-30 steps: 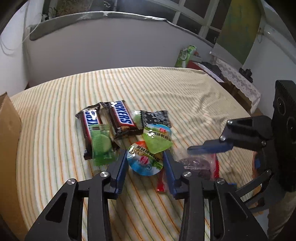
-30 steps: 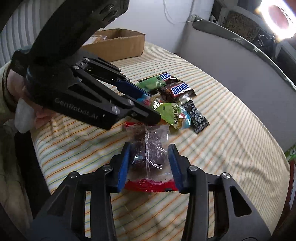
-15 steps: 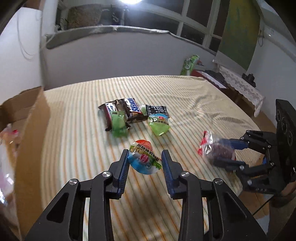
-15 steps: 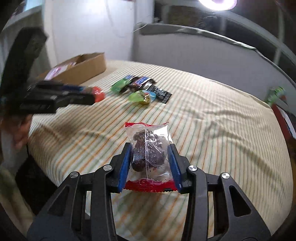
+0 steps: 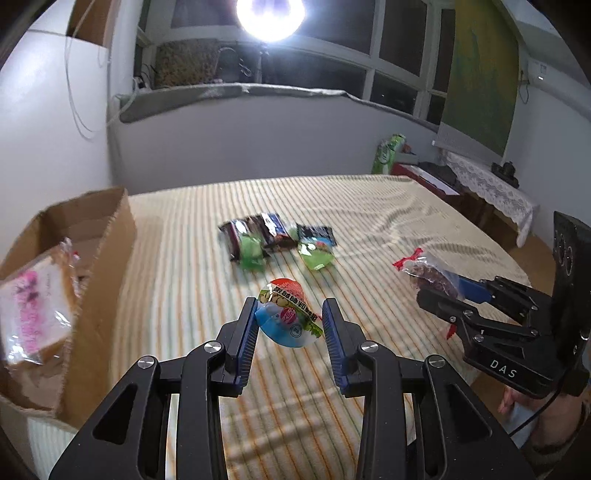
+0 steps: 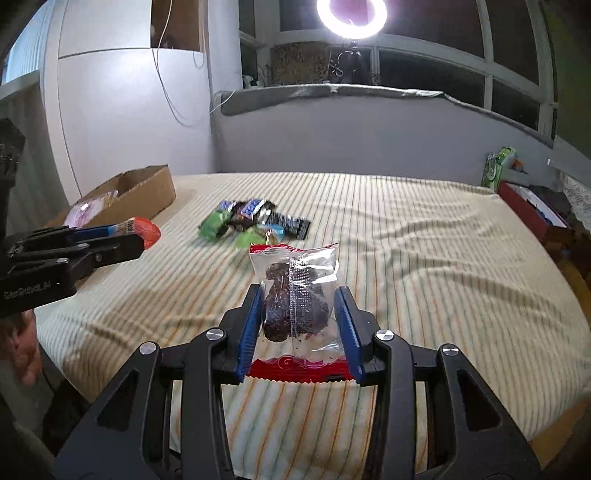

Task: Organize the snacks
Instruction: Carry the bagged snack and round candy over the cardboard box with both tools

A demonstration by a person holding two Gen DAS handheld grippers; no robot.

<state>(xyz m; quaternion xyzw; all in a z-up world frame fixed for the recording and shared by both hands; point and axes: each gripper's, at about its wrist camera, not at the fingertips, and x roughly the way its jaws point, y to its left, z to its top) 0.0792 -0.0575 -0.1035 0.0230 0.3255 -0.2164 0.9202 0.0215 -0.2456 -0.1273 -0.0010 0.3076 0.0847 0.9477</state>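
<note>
My left gripper point(image 5: 290, 317) is shut on a jelly cup point(image 5: 286, 317) with a blue, red and green lid, held above the striped bed point(image 5: 369, 214). My right gripper point(image 6: 297, 306) is shut on a clear packet of dark dried fruit with a red edge point(image 6: 297, 295), also lifted; it shows at the right of the left wrist view point(image 5: 428, 275). A pile of remaining snacks point(image 5: 275, 240) lies mid-bed: chocolate bars, green jelly cups and a black packet. An open cardboard box point(image 5: 85, 258) stands at the left, with a pink-printed packet point(image 5: 29, 314) inside.
A grey padded headboard point(image 5: 240, 122) and a white wall lie beyond the bed. A ring light point(image 6: 351, 14) glares above the window. A low table with a lace cloth point(image 5: 487, 188) and a green bag point(image 5: 388, 153) stand to the right of the bed.
Both grippers have lifted and pulled back from the snack pile, each holding its item. The left view has swung left, so the cardboard box and its contents have come into view.
</note>
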